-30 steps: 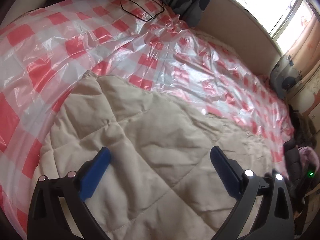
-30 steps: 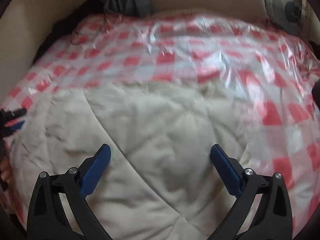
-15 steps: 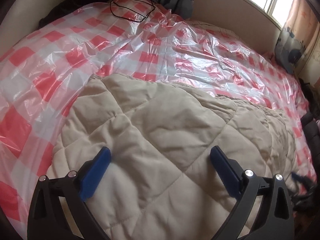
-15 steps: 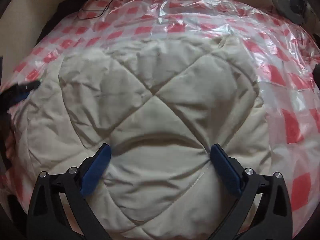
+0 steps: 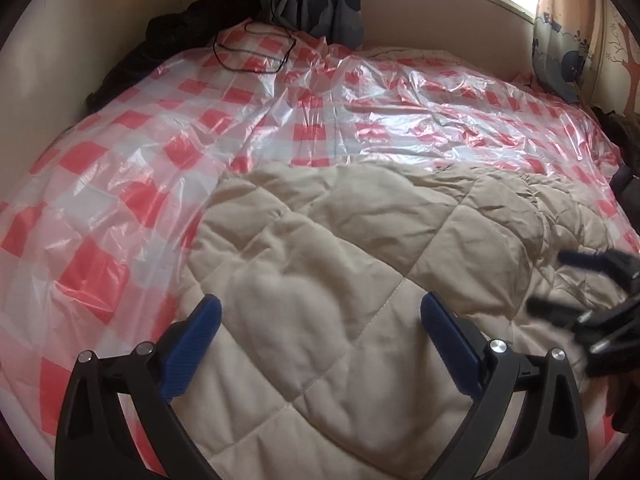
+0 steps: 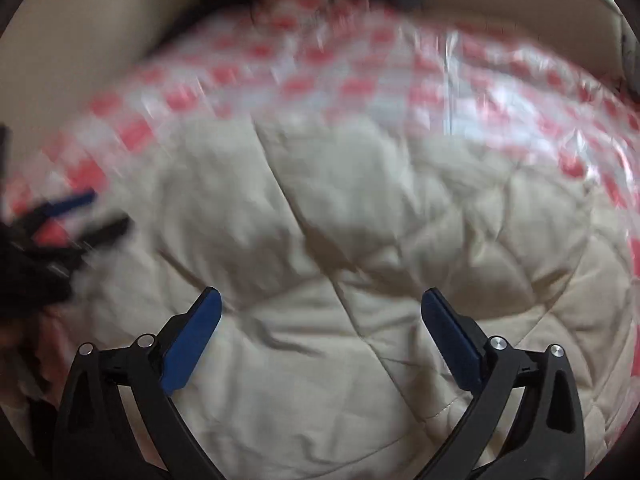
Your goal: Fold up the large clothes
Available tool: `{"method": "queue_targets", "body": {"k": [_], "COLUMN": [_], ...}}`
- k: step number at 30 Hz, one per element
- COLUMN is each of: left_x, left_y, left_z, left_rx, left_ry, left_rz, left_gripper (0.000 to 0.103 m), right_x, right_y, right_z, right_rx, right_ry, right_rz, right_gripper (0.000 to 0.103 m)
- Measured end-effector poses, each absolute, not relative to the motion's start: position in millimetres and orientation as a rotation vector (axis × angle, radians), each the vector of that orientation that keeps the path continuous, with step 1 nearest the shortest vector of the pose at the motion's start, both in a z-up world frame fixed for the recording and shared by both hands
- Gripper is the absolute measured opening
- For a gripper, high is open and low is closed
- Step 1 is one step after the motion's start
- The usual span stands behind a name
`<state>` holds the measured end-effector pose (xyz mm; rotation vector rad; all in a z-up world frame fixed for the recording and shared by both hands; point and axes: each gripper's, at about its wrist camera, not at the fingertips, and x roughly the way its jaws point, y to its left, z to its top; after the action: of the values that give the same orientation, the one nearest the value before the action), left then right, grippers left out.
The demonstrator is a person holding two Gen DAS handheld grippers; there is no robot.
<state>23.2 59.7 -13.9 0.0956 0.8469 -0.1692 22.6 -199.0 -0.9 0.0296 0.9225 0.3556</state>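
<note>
A glossy red-and-white checked plastic sheet [image 5: 168, 128] covers the bed and fills the upper half of the left wrist view. A beige quilted padded garment [image 5: 340, 280] lies spread on it, filling the lower centre and right of both views. The left gripper [image 5: 320, 312], at the bottom of its frame, has its blue fingers spread wide above the garment, holding nothing. The right gripper [image 6: 320, 306] is likewise wide and empty. A thin black cable [image 5: 252, 52] loops at upper left.
</note>
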Motion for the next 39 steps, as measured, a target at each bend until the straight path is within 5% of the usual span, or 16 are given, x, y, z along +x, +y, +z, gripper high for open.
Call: {"method": "queue_targets", "body": {"k": [6,12,21,26,34,39], "left_x": [8,2,-5,-8,29,35], "left_y": [52,44,25,11,4,12], "left_z": [6,17,19,17,-42,-45], "left_rx": [0.148,0.153,0.171,0.200,0.149,0.080], "left_ry": [0.745,0.678,0.650,0.639,0.926,0.951], "left_rz": [-0.199,-0.228,-0.269,-0.288,-0.319,-0.351], "left_gripper": [0.096,0.096,0.096,0.096,0.096,0.096], "right_x": [73,128,39,-6,-3,-2], "right_y": [-164,-147,-239,-330,-336,-337], "right_z": [34,-48,19,-22,-58,-59], "right_rx": [0.006,0.004,0.063,0.116,0.093,0.100], "right_ry": [0.842,1.080,0.852,0.901,0.916,0.925], "right_rz": [0.349,0.329,0.241,0.025,0.052,0.075], "right_gripper": [0.097,0.097,0.097,0.097,0.097,0.097]}}
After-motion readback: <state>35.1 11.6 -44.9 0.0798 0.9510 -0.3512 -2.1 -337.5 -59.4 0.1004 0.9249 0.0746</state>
